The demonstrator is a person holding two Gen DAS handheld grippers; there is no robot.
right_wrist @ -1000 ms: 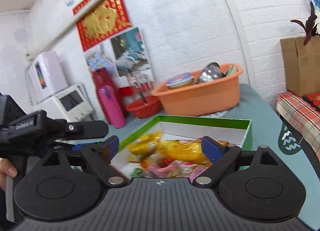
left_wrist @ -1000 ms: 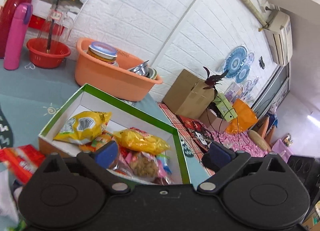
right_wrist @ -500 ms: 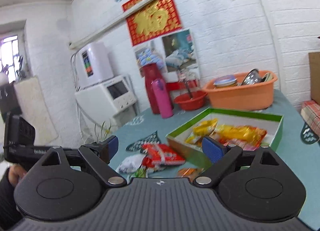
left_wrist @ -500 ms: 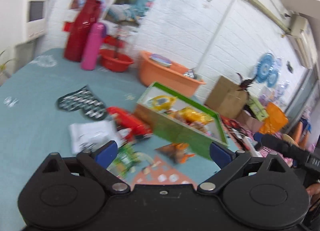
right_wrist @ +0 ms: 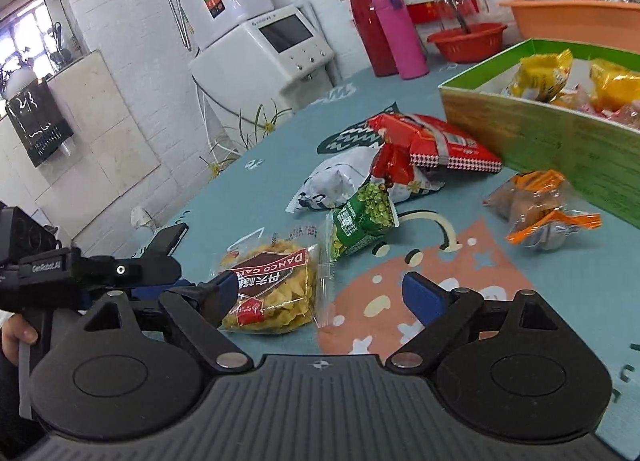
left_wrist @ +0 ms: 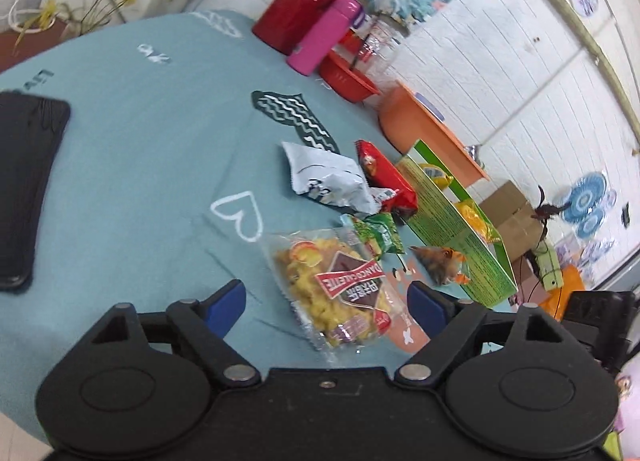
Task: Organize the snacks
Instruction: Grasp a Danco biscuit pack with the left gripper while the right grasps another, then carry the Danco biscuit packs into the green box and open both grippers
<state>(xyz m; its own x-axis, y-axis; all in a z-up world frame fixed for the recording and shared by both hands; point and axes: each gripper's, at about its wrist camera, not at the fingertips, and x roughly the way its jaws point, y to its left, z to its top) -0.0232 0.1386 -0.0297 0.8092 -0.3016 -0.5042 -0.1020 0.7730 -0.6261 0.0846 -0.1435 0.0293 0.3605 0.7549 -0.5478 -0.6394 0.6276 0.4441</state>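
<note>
Left claw (left_wrist: 326, 303): jaws spread wide, holding nothing, poised low over the clear yellow-snack packet (left_wrist: 334, 289), which lies flat on the table (left_wrist: 132, 165) between the blue pads. Right claw (right_wrist: 320, 295): also wide open and empty, hovering nearby; its left pad overlaps the same packet's edge in that view, though contact cannot be confirmed.

Step in hand, as judged: pick up the yellow-snack packet with the left claw. Procedure — lower until both pads bracket the packet's bulk, not the thin crimped seal, then close gently; the contents look brittle and the film slippery.

Beyond it lies the green pea packet (left_wrist: 378, 233), just beside the yellow one — keep the pads clear of it. To the right sits an orange-wrapped snack (left_wrist: 440, 261), near the box wall. Further on, a white bag (left_wrist: 328, 181) and a red packet (left_wrist: 386, 181) overlap.

Destination: the green-rimmed box (left_wrist: 452, 221), already holding several snacks. Lift high enough to clear its wall before release.
</note>
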